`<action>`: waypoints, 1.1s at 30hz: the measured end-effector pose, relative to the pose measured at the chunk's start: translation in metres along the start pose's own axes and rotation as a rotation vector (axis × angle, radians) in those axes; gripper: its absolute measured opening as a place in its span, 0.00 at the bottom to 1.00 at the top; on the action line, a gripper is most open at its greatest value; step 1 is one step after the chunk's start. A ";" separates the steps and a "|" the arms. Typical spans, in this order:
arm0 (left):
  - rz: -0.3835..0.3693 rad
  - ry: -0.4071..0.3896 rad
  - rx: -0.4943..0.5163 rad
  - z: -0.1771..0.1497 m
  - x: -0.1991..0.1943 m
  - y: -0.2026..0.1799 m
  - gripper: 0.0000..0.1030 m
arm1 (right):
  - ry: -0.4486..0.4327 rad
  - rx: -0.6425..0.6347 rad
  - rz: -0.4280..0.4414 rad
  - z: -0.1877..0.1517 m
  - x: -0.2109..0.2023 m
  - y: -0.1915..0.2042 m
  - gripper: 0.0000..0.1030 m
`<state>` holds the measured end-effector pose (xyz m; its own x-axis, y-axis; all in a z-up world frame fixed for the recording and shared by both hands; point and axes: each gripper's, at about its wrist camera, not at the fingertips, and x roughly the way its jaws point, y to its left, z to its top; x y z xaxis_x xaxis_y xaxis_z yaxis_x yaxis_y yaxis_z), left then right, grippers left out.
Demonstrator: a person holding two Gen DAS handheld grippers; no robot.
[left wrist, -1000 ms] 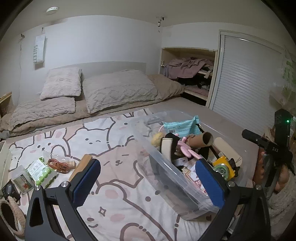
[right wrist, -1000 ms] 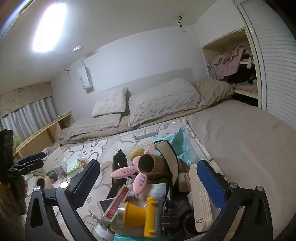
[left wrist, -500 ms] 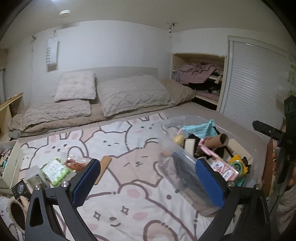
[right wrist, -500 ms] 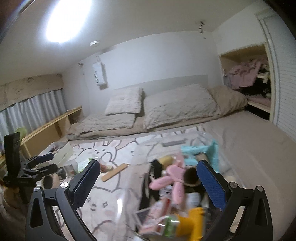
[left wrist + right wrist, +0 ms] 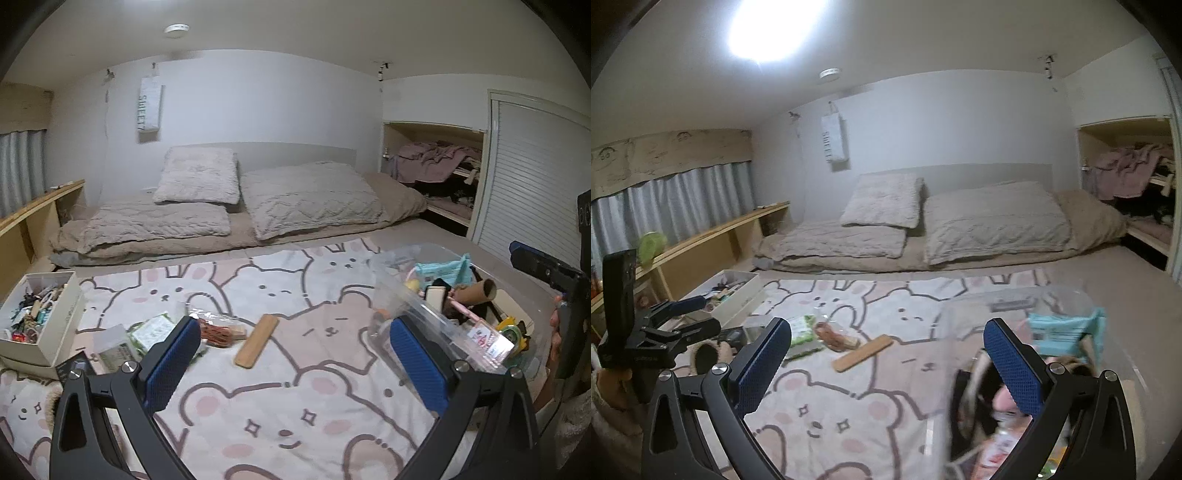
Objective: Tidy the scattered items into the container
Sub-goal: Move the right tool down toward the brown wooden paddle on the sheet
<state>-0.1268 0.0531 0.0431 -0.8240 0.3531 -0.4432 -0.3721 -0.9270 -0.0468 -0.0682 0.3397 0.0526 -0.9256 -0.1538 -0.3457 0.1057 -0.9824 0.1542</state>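
Note:
A clear plastic bin full of small items stands on the bear-print blanket at the right; it also shows in the right wrist view. A flat wooden stick, a bundle of red rubber bands and green packets lie loose on the blanket. My left gripper is open and empty above the blanket, left of the bin. My right gripper is open and empty, its right finger over the bin's near corner.
A white box of small clutter sits at the left edge of the blanket. Pillows and folded bedding lie at the back. A wooden shelf runs along the left wall. A closet shelf with clothes is at the right.
Both grippers have swung left, away from the bin. The loose stick and packets have come toward the centre of both views. Both stay open.

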 end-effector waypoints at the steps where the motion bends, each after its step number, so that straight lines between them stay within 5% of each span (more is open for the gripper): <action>1: 0.009 -0.003 0.000 0.000 -0.001 0.004 1.00 | 0.002 -0.003 0.006 0.000 0.003 0.004 1.00; 18: 0.109 0.010 -0.108 -0.042 0.017 0.061 1.00 | 0.128 -0.085 0.049 -0.048 0.078 0.053 1.00; 33: 0.164 0.197 -0.196 -0.130 0.094 0.100 1.00 | 0.373 -0.051 0.062 -0.140 0.170 0.063 1.00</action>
<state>-0.1857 -0.0230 -0.1193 -0.7603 0.1839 -0.6230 -0.1365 -0.9829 -0.1235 -0.1679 0.2365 -0.1256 -0.7218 -0.2322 -0.6520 0.1843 -0.9725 0.1423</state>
